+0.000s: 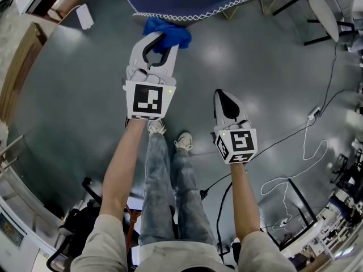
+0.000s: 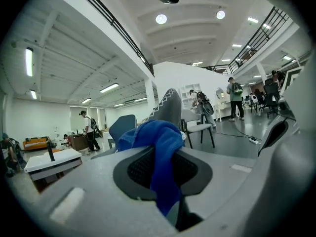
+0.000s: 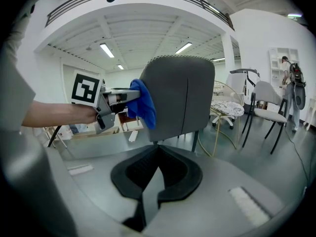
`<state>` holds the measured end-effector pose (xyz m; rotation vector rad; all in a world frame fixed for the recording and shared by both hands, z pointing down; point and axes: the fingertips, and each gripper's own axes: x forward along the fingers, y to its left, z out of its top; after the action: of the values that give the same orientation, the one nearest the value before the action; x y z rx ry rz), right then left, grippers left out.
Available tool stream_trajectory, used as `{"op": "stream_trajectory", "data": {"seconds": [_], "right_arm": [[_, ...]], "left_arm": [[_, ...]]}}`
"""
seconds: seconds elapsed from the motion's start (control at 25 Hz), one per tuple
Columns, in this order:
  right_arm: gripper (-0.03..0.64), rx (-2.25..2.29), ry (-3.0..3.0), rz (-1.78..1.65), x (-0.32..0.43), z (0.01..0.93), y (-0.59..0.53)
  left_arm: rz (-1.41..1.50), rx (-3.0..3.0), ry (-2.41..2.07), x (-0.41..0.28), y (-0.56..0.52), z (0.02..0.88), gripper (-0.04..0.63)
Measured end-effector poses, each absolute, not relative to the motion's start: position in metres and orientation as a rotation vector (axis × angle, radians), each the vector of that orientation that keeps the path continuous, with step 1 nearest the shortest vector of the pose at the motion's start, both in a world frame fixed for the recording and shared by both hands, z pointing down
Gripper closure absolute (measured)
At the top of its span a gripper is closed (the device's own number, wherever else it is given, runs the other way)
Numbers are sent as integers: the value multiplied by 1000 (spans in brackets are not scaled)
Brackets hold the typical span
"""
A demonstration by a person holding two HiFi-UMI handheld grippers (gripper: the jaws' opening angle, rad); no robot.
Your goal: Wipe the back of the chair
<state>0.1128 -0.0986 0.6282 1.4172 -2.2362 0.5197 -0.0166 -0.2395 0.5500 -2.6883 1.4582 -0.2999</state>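
My left hand-held gripper (image 1: 159,38) clamps the blue cloth (image 1: 173,33) against the chair back (image 3: 177,98); my right hand-held gripper (image 1: 227,98) is closed and empty.

I see a plain bright blue cloth (image 1: 170,33); the grey fabric chair back (image 3: 180,95) has white zigzag stitching along its edge. The pale grey left gripper (image 1: 160,38) and right gripper (image 1: 223,95) carry black-and-white square markers.

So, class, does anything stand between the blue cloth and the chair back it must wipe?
Nothing visible does: the blue cloth, clamped in the left tongs, sits right beside the chair back at its edge.
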Motion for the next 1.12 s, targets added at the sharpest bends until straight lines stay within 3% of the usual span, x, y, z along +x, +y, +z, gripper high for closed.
{"op": "stream_trajectory", "data": {"seconds": [0.44,0.72,1.12], "right_arm": [[617,1396,-2229,518,115,634,-110],[617,1380,-2232,512,115,632,-114],[617,1389,-2231,512,127,629,-112]], "left_arm": [[-416,-2749,1634,-42,-260,633,529],[-720,-2833,1756,-63,-267,720,531],[-694,-2880,1842,-70,-240,726,531]]}}
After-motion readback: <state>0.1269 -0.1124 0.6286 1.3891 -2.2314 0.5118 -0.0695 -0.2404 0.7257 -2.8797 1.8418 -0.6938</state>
